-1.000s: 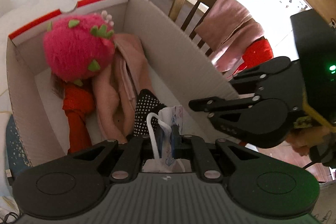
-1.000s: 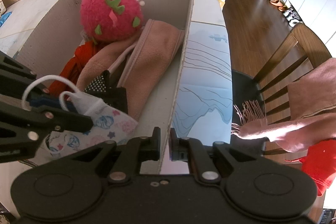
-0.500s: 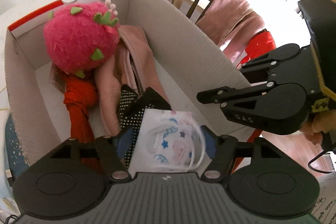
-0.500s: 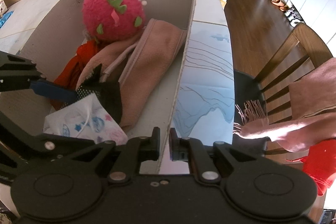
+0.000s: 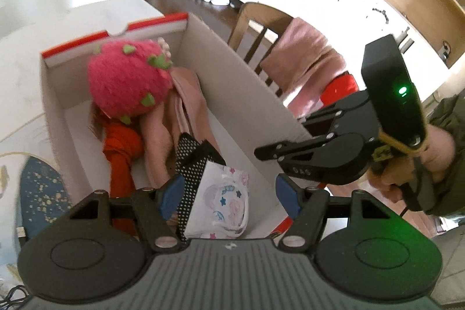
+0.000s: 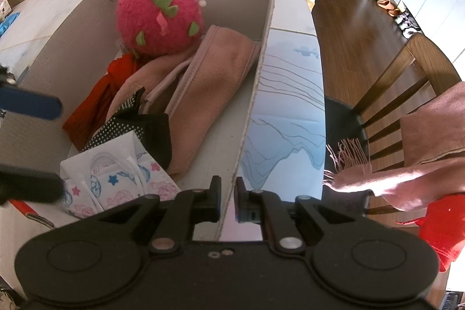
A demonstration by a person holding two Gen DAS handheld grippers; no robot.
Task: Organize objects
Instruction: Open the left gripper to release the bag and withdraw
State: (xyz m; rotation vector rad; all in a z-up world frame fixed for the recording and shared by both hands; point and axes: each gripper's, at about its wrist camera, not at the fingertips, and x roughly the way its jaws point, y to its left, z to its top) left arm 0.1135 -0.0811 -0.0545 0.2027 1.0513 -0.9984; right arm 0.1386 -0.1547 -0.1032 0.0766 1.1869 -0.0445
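Pink strawberry plush (image 5: 129,80), black white-dotted cloth (image 5: 190,161)

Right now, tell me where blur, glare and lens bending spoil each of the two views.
Left wrist view: the strawberry plush and cardboard box rim look soft and smeared; the wall at upper left is blown out white. Right wrist view: sharper, but the left tongs blur at the left edge, sunlight glares on the wooden floor, and the fisheye bends the chair.
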